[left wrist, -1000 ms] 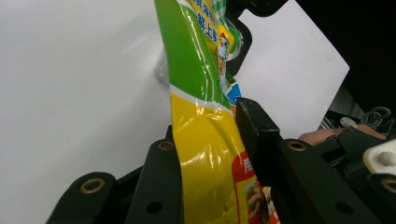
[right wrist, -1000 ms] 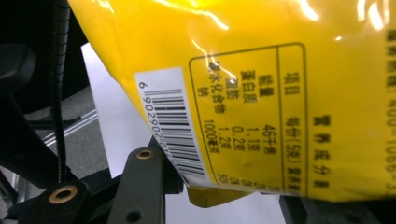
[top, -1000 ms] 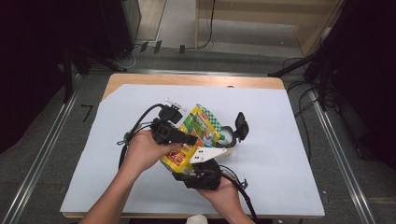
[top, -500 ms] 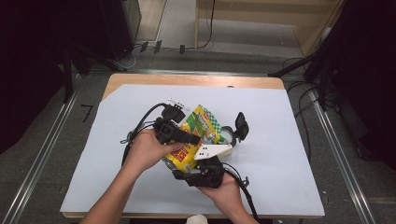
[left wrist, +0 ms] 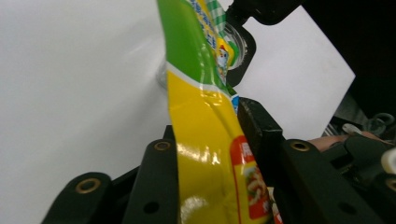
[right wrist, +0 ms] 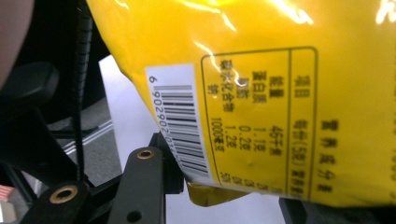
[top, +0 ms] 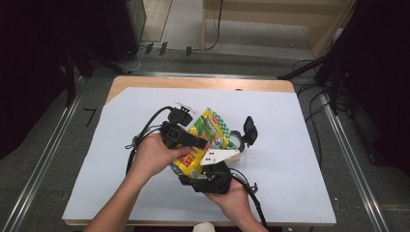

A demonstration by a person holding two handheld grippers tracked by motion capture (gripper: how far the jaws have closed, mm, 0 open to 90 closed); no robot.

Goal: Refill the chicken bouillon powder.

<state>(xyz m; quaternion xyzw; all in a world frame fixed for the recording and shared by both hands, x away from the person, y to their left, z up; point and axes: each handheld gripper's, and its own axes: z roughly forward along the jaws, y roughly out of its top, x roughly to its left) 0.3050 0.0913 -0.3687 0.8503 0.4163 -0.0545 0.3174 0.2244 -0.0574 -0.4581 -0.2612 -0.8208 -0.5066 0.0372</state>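
I am working over a table [top: 145, 92] covered by a pale sheet [top: 300, 145], and everything that matters sits near the front middle of that sheet, close to my forearms. The biggest thing in play is the yellow and green pouch [top: 205, 137], which is lifted off the sheet and held between my two tools; I judge it is carried this way so that both ends stay under control while I handle it. My left gripper [top: 191, 140] comes in from the left, and in the left gripper view its jaws stand on either side of the pouch [left wrist: 205, 140] with the film running up between them; they have just been closing a little, and the pads look pressed to the film, so I take it as pinching the pouch at its edge. My right gripper [top: 205, 176] sits below, nearer to me, and in the right gripper view the back of the pouch [right wrist: 261, 116], with its barcode and printed table, lies over its jaws; one jaw meets the lower corner, but the far jaw is mostly hidden, so I cannot tell whether it truly clamps. Just beyond the pouch a clear round container [top: 235, 141] with a black hinged lid [top: 250, 129] rests on the sheet, lid swung open, which suggests to me the pouch is headed there.
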